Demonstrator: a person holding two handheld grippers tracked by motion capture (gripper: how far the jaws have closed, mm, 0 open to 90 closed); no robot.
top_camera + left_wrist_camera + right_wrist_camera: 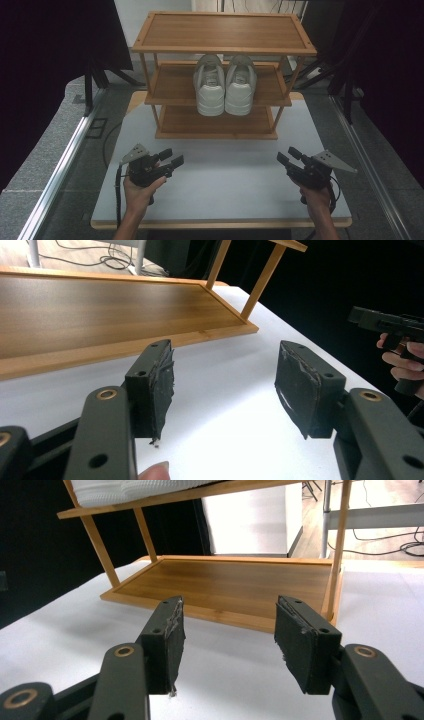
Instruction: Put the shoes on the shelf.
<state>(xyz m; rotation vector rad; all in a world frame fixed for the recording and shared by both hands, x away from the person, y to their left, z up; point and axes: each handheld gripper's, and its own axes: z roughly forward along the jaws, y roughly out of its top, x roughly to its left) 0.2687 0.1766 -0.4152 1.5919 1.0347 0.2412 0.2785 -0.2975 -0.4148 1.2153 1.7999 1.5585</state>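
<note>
A three-tier wooden shoe rack (220, 47) stands at the far middle of the white table (225, 175). A pair of white sneakers (225, 90) rests side by side on its middle shelf, toes toward me. My left gripper (171, 158) hovers low over the table's near left, open, with nothing between its jaws. My right gripper (289, 156) is low at the near right, also open and empty. In the left gripper view the left gripper (225, 382) faces the rack's bottom shelf (100, 310). In the right gripper view the right gripper (227, 635) faces that bottom shelf (235, 582), with a sneaker's sole (135, 490) above.
The rack's top shelf (222, 31) and bottom shelf (215, 122) are bare. A metal rail (60, 170) runs along the table's left side, another rail (367, 165) along the right. Dark curtains hang at both sides. Cables (395, 540) lie on the floor behind the rack.
</note>
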